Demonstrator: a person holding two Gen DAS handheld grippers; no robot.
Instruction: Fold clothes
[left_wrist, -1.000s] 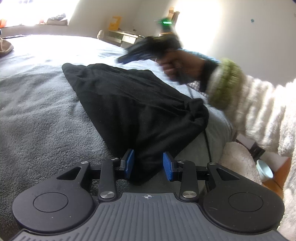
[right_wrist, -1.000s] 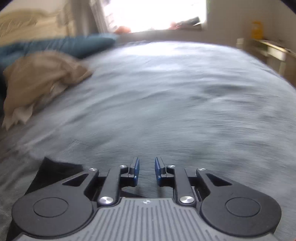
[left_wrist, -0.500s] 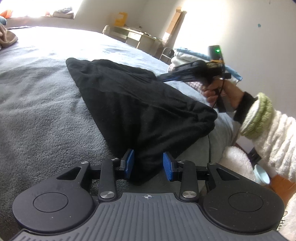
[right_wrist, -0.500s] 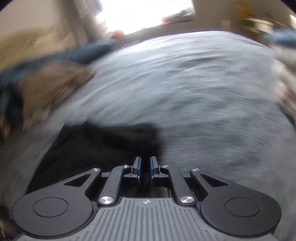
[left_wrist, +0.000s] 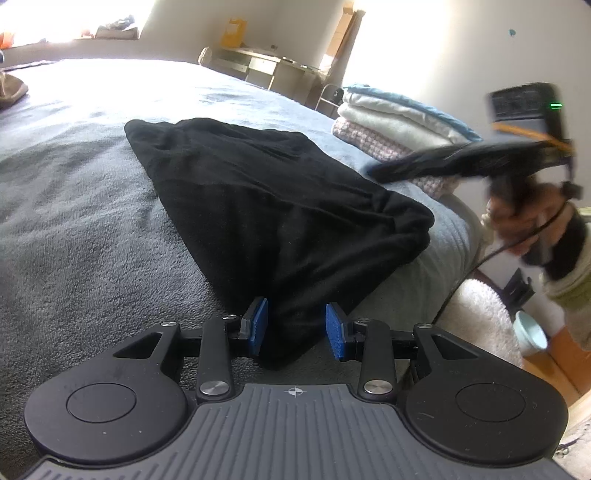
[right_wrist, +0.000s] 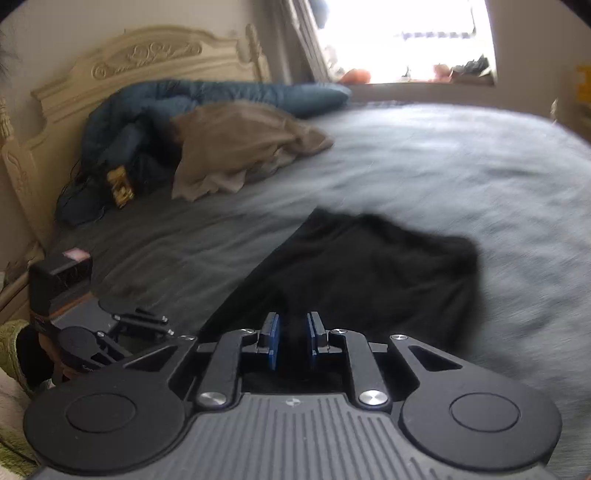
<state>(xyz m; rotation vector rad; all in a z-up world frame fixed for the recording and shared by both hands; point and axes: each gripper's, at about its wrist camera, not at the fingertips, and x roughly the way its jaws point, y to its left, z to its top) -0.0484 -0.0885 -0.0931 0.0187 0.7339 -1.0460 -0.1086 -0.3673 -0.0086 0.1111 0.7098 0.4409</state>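
Observation:
A black garment (left_wrist: 277, 206) lies folded on the grey bed (left_wrist: 74, 221), narrowing to a corner near me. That corner sits between the blue pads of my left gripper (left_wrist: 297, 330), whose jaws stand partly apart; I see no clear squeeze on the cloth. My right gripper (left_wrist: 376, 171) is blurred in the air at the garment's right, over the bed's edge, held by a person's hand (left_wrist: 524, 218). In the right wrist view its pads (right_wrist: 292, 339) are a narrow gap apart with nothing gripped, above the garment (right_wrist: 369, 280). The left gripper (right_wrist: 162, 325) shows at lower left.
A stack of folded clothes (left_wrist: 399, 125) sits at the bed's right edge. A tan cloth (right_wrist: 240, 147) and a blue duvet (right_wrist: 184, 99) are heaped by the headboard (right_wrist: 147, 59). Beside the bed are a white fluffy rug (left_wrist: 476, 314) and a pale cup (left_wrist: 530, 334).
The right gripper has swung from over the garment's far end out to its right side, and its view turned from bare bed to the garment. The left gripper has stayed put.

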